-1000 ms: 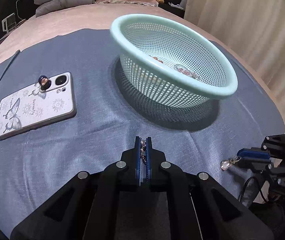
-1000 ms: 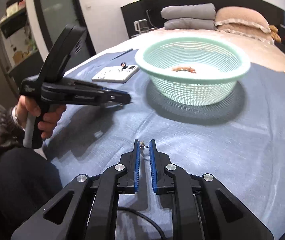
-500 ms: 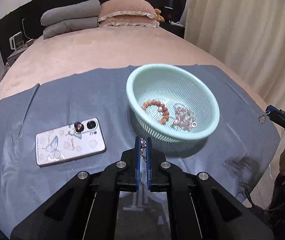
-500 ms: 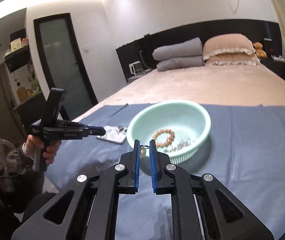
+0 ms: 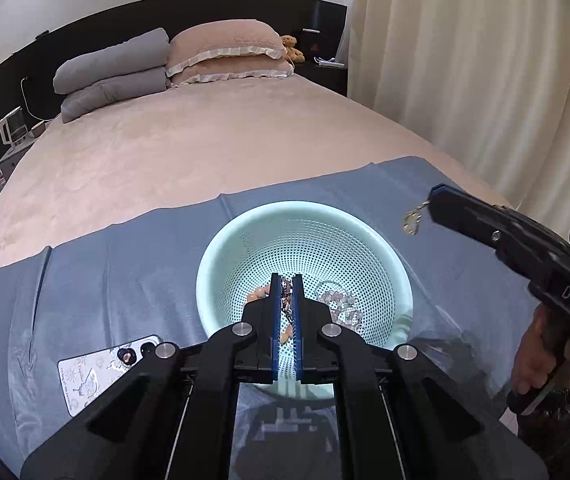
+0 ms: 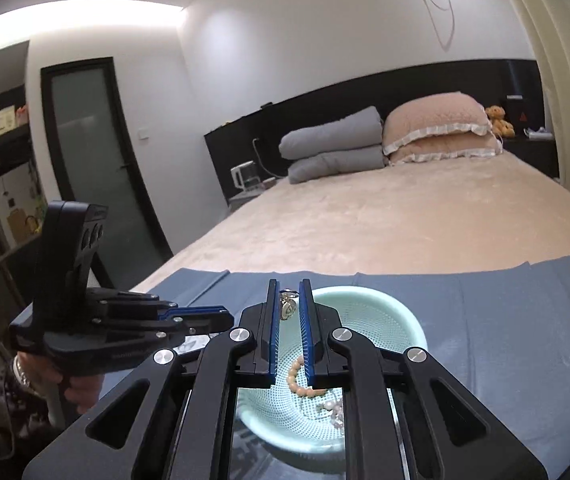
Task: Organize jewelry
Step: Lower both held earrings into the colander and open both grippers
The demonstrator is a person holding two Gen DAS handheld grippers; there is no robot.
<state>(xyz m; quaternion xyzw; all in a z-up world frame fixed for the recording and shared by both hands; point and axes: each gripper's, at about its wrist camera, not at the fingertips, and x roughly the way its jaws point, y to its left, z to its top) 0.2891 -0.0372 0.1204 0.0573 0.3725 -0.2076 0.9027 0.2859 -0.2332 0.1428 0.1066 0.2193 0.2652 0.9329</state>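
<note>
A mint green perforated basket (image 5: 365, 240) sits on a blue-grey cloth (image 5: 125, 272) on the bed. It holds an orange bead bracelet (image 6: 297, 376) and a pale bead bracelet (image 5: 341, 304). My left gripper (image 5: 286, 280) is shut on a thin silver chain (image 5: 285, 300) and hovers over the basket. My right gripper (image 6: 288, 286) is shut on a small silver pendant piece (image 6: 287, 309), which dangles above the basket's left rim (image 6: 365, 292). From the left wrist view the pendant (image 5: 411, 222) hangs from the right gripper's tip above the basket's right side.
A phone in a butterfly case (image 5: 97, 376) lies on the cloth left of the basket. Pillows (image 5: 225, 52) and folded grey bedding (image 5: 113, 72) lie at the headboard. A curtain (image 5: 485, 60) hangs on the right. The cloth's front edge is near me.
Both grippers have risen high and moved over the basket, each still holding its jewelry. The views tilted up, showing more of the bed and room.
</note>
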